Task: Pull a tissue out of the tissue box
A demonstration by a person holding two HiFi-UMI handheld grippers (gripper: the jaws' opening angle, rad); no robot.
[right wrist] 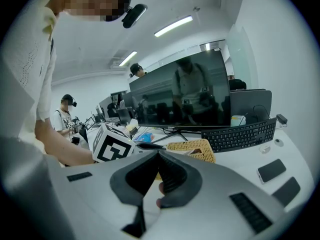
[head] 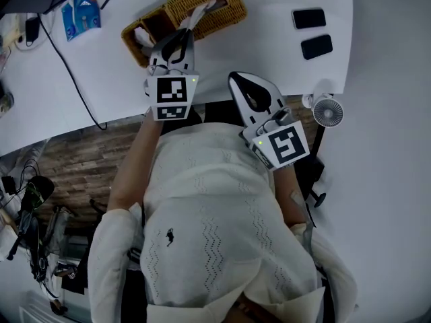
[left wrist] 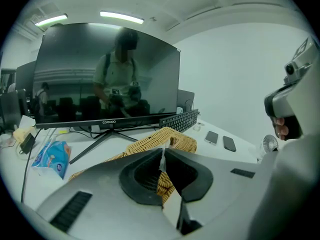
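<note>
A woven wicker tissue box [head: 215, 5] lies at the back of the white table [head: 269, 59]. A thin white tissue [head: 201, 10] stretches from the box's slot to my left gripper [head: 186, 32], which is shut on it just in front of the box. In the left gripper view the tissue [left wrist: 162, 160] shows as a narrow sliver between the closed tips of the left gripper [left wrist: 163, 152], with the box [left wrist: 150, 140] right behind. My right gripper [head: 234, 79] hovers near the table's front edge, shut and empty. In its own view the right gripper [right wrist: 158, 153] points toward the box [right wrist: 192, 146].
Two dark phones [head: 313, 32] lie at the table's right, with a small white fan [head: 328, 112] at the corner. A blue packet [head: 81, 12] and a black cable [head: 71, 79] sit on the left. A monitor [left wrist: 107, 79] and a keyboard [left wrist: 181, 119] stand behind the box.
</note>
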